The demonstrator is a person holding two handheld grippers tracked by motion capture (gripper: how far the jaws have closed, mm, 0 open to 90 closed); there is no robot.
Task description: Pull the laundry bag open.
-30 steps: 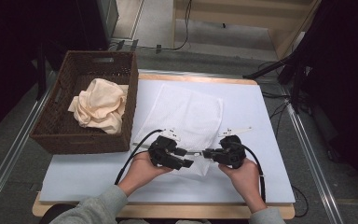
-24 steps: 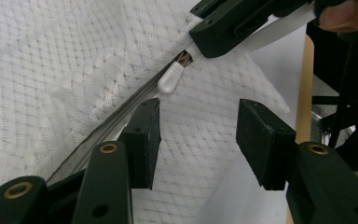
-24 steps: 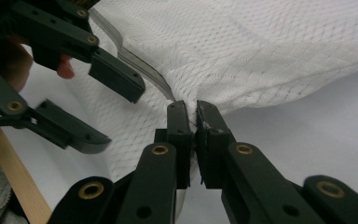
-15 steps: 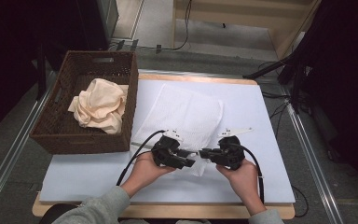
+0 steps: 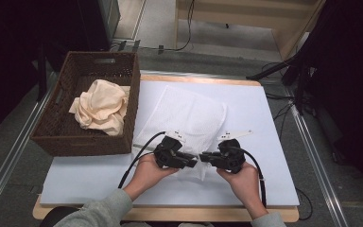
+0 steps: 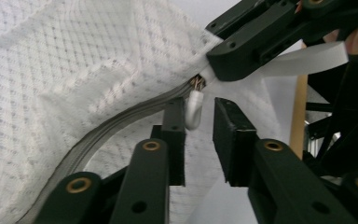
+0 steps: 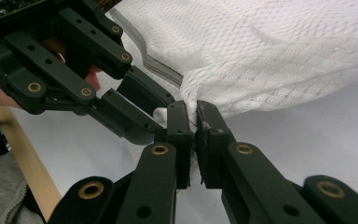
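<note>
We find the mesh bag (image 5: 189,118) light and floppy, lying mid-table. Our right gripper (image 7: 195,122) pinches its near corner; our left gripper (image 6: 199,122), jaws apart, should take the zipper tab (image 6: 193,109).

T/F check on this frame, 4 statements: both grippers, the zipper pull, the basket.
1. The right gripper is shut on the corner of the white mesh bag. True.
2. The left gripper is clamped on the zipper pull. False: its jaws stand open, with the pull between them.
3. The wicker basket holds a cream cloth. True.
4. The mesh bag lies inside the basket. False: it lies on the table, right of the basket.
</note>
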